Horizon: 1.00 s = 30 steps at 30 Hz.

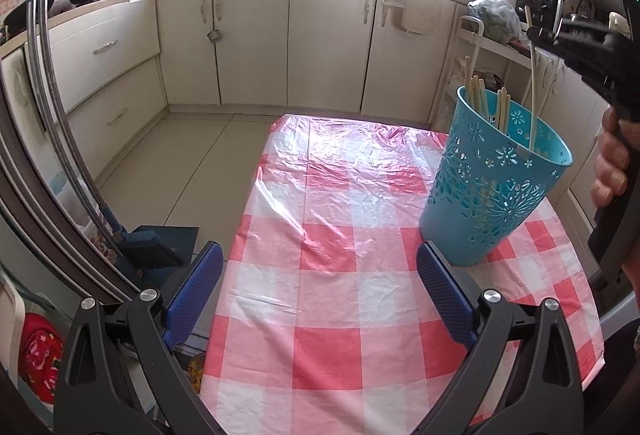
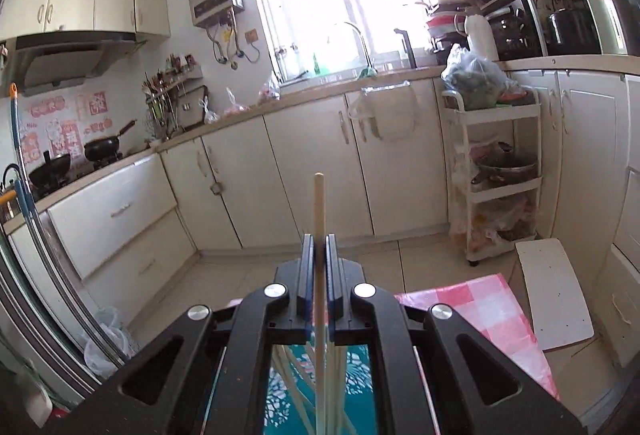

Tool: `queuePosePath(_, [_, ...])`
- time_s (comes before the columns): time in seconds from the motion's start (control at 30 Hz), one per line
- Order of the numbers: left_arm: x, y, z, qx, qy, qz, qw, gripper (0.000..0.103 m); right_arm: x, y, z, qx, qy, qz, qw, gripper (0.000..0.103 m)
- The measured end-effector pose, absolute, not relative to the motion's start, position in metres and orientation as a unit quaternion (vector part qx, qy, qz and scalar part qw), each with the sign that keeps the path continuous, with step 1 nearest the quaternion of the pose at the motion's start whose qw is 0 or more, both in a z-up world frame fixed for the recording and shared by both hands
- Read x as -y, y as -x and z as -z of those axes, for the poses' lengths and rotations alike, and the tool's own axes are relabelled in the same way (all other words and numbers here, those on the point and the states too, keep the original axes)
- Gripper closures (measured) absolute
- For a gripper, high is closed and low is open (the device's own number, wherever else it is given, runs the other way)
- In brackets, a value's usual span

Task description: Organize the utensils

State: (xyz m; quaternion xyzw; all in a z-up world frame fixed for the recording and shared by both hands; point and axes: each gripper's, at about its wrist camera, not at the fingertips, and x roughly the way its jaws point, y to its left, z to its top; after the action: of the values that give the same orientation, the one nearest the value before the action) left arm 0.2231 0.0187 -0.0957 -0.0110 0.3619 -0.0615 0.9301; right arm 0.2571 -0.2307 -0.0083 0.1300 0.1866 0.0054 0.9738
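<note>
Left wrist view: left gripper point(image 1: 320, 287) gapes wide over the checked tablecloth point(image 1: 320, 219), nothing in it. Off to its right stands the blue basket point(image 1: 496, 191), chopsticks upright inside, and the right gripper point(image 1: 538, 33) hangs above the rim, so that hand is nearer by far.

Right wrist view: right gripper point(image 2: 319, 267) is pinched tight on a single chopstick point(image 2: 319, 203), long axis near vertical, lower end dropping towards the basket point(image 2: 356, 391) directly beneath.
</note>
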Motion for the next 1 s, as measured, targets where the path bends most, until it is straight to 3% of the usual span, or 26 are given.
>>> queuePosePath(0.13, [-0.016,-0.224,0.097,-0.364,0.008,0.062,0.929,0.009,0.227,-0.252,0.032,-0.219,-0.112,-0.015,0.969,0.095])
queuePosePath(0.2, [-0.015,-0.224,0.097,-0.363,0.004,0.061,0.93,0.009,0.227,-0.246,0.036,-0.228,-0.106,-0.021,0.968,0.087])
queuePosePath(0.53, [-0.013,-0.223,0.097,-0.363,-0.006,0.056,0.93,0.008,0.236,-0.182,0.027,-0.235,-0.115,-0.048,0.964,0.078])
queuePosePath(0.6, [-0.012,-0.222,0.097,-0.361,-0.01,0.055,0.931,0.008,0.237,-0.17,0.03,-0.248,-0.123,-0.053,0.96,0.068])
queuePosePath(0.87, [-0.004,-0.219,0.097,-0.359,-0.037,0.048,0.931,0.008,0.219,-0.124,0.065,-0.319,-0.133,-0.046,0.937,0.047])
queuePosePath(1.0, [-0.005,-0.217,0.094,-0.372,-0.046,0.035,0.927,0.008,0.211,-0.114,0.073,-0.347,-0.127,-0.051,0.928,0.043])
